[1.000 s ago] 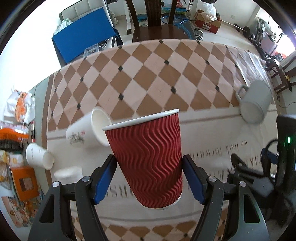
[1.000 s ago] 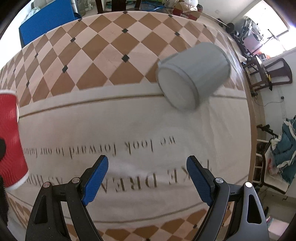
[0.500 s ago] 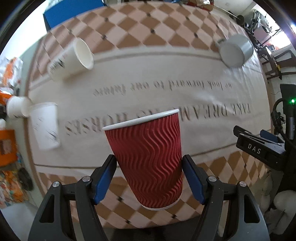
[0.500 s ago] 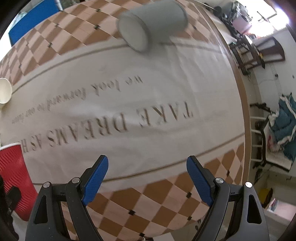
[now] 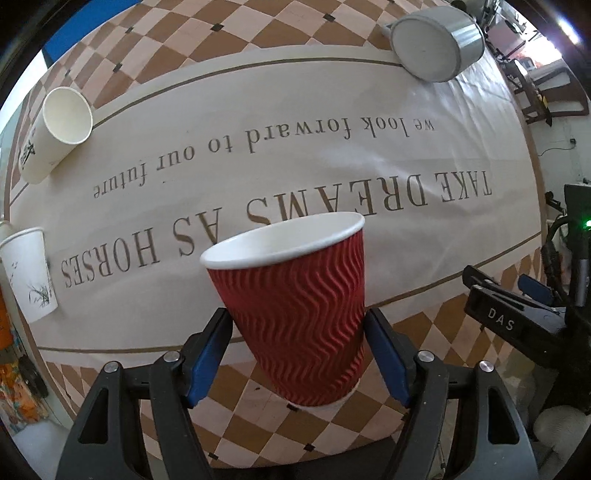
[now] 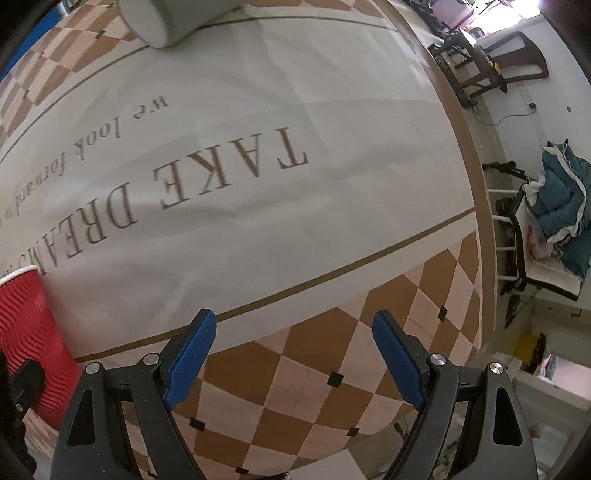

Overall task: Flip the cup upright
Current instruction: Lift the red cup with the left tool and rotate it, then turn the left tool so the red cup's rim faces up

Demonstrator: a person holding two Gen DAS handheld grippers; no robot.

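A red ribbed paper cup (image 5: pixel 295 310) with a white rim stands mouth up between the blue pads of my left gripper (image 5: pixel 297 350), which is shut on it near the table's front edge. I cannot tell whether its base touches the tablecloth. The cup also shows at the left edge of the right wrist view (image 6: pixel 27 339). My right gripper (image 6: pixel 293 354) is open and empty above the checkered border of the tablecloth, to the right of the cup.
A grey mug (image 5: pixel 437 44) lies on its side at the far right; it also shows in the right wrist view (image 6: pixel 173 16). Two white paper cups (image 5: pixel 55 133) (image 5: pixel 29 275) lie on their sides at the left. The table edge (image 6: pixel 476 206) is at the right.
Both grippers have pulled back toward the table's front edge and tilted down. The red cup, still held, now shows its open mouth from above.
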